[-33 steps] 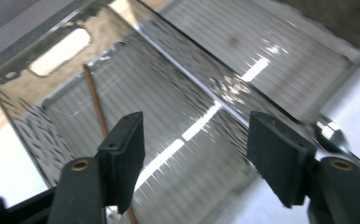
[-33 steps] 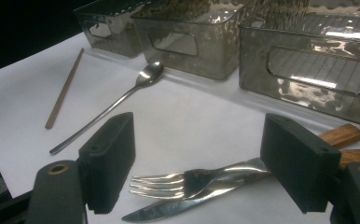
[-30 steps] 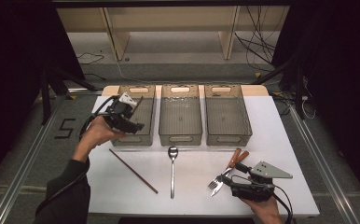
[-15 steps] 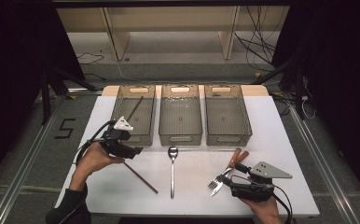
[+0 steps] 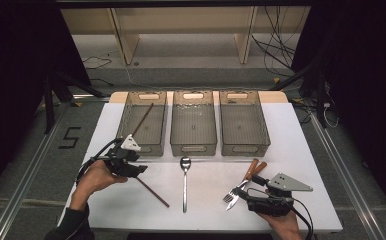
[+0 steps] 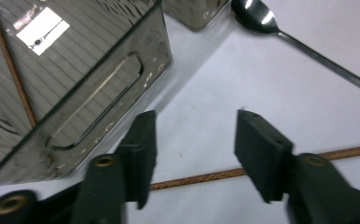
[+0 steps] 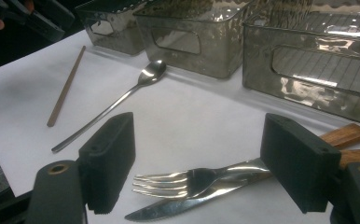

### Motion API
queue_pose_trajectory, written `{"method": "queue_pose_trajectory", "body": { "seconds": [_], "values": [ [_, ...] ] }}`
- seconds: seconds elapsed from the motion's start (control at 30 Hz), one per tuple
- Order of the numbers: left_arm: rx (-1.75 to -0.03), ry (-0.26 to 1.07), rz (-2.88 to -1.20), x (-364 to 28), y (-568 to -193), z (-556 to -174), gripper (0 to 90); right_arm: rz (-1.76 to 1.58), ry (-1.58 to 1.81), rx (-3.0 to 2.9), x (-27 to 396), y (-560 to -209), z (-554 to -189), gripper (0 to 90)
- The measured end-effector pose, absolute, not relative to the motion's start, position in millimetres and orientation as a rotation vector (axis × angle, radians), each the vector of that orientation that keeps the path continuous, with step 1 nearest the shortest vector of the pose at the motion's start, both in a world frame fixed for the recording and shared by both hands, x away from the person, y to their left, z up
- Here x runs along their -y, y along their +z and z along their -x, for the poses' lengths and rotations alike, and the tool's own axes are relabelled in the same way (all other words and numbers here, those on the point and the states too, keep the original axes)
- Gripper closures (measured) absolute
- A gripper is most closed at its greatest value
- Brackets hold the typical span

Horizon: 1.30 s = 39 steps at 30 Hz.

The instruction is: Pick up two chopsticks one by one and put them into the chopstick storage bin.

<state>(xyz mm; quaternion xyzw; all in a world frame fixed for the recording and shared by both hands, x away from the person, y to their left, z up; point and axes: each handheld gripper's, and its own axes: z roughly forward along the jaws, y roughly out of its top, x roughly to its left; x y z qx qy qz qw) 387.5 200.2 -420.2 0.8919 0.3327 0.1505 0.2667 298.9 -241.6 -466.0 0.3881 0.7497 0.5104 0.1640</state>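
at a white worktop, we see from the high view the left gripper low over one end of a brown chopstick that lies slantwise just in front of the left bin. the left gripper view brings what the high view cannot: its fingers stand apart, one on each side of the chopstick, having just been closing, and the pads do not yet press on the stick, which rests flat on the worktop. that view also shows a second chopstick through the bin's clear wall; from above it leans inside the left bin. the spoon lies near the middle of the worktop, bowl toward the middle bin. the right gripper sits at the near right edge; the right gripper view shows its fingers wide apart around a fork laid over a knife, both with wooden handles, neither touched. the right bin stands beside them. the only writing we can read is a dark "5" on the floor left of the worktop.
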Motion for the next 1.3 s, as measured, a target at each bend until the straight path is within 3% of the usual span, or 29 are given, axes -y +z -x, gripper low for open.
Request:
{"method": "queue_pose_trajectory", "body": {
  "seconds": [0.1,0.2,0.77,1.3],
  "values": [
    [-0.889,0.387,-2.437,-201,-427,-388,62.5,-1.109,1.453,-2.139,242,-466,-299,27.1],
    [-0.857,0.369,-2.480,-199,-435,-386,63.5,-1.109,1.455,-2.138,242,-466,-299,27.1],
    [-0.639,0.240,-2.716,-181,-442,-378,44.6,-1.110,1.456,-2.137,242,-466,-299,27.1],
    [-0.425,0.239,-2.915,-170,-447,-388,42.1,-1.116,1.461,-2.142,241,-467,-300,27.1]
  ]
}}
